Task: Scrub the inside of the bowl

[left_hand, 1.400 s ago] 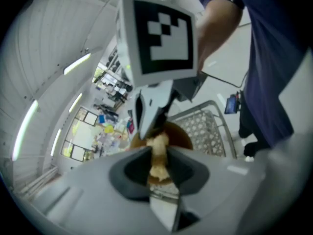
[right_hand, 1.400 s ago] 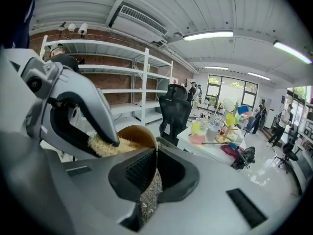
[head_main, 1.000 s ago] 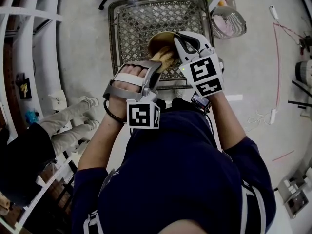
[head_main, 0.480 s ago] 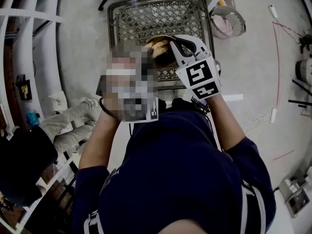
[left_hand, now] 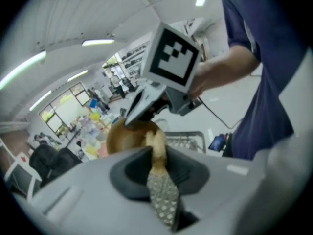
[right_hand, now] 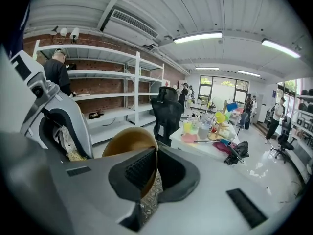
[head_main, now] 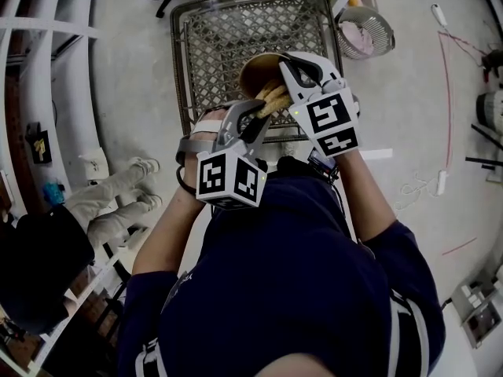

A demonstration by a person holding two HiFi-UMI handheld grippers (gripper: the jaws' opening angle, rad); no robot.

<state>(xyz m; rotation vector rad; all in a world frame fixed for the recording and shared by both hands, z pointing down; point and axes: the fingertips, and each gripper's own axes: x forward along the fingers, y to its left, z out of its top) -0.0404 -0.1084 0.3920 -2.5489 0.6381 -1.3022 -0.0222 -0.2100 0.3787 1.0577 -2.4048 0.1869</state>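
A brown bowl [head_main: 258, 70] is held tilted above a wire mesh table [head_main: 220, 34]. My right gripper [head_main: 285, 64] is shut on the bowl's rim; in the right gripper view the rim [right_hand: 146, 153] sits clamped between the black pads. My left gripper [head_main: 262, 105] is shut on a tan scrubber [head_main: 272, 95] that reaches into the bowl's lower edge. The left gripper view shows the scrubber [left_hand: 157, 146] pinched between its jaws, with the bowl [left_hand: 122, 136] just beyond and the right gripper's marker cube [left_hand: 173, 58] above it.
A metal strainer [head_main: 366, 34] with something pink in it stands right of the mesh table. White shelving [head_main: 47, 61] runs along the left, with a seated person's legs [head_main: 118, 199] beside it. Cables [head_main: 448, 69] lie on the floor at right.
My left gripper has rolled so that its marker cube faces up, and it moved the scrubber up into the bowl and back to the near edge. The right gripper and bowl barely moved.
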